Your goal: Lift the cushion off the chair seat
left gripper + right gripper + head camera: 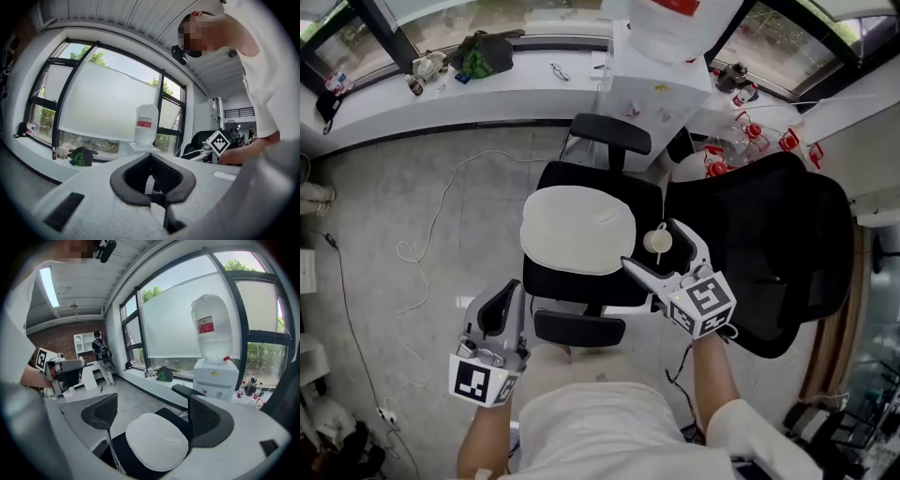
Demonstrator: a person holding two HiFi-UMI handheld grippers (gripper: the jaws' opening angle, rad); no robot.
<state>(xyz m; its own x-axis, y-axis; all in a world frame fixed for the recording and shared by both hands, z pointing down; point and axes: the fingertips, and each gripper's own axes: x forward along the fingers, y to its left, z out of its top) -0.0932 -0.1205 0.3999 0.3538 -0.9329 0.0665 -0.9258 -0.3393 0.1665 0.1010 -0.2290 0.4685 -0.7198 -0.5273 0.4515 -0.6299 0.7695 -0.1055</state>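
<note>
Because the white cushion (578, 230) lies flat and loose on the black chair seat (645, 202), covering much of it between the two armrests, it looks like an easy lift. It is a thin oval pad with a smooth cover, probably light and floppy rather than stiff. Nothing seems to tie it down, though a strap underneath would not show from here.

The right gripper (652, 246) hangs above the seat just beside the cushion and tilts down toward it. Its jaws are spread wide and hold nothing; in its own view the cushion sits framed between the two pads, untouched. The left gripper (497, 309) is by the nearer armrest (579, 328), apart from the cushion, with its jaws drawn together at the tips and nothing in them.

The best hold, I judge, is on the rim nearest the right gripper. One jaw would slide under the edge and the other sit on top, pinching the full thickness so the cover alone is not pulled. A pad this soft will likely droop and fold from a single grip, so a second pinch by the left gripper on the near rim would keep it level. The smooth cover may slip out of a shallow bite.
</note>
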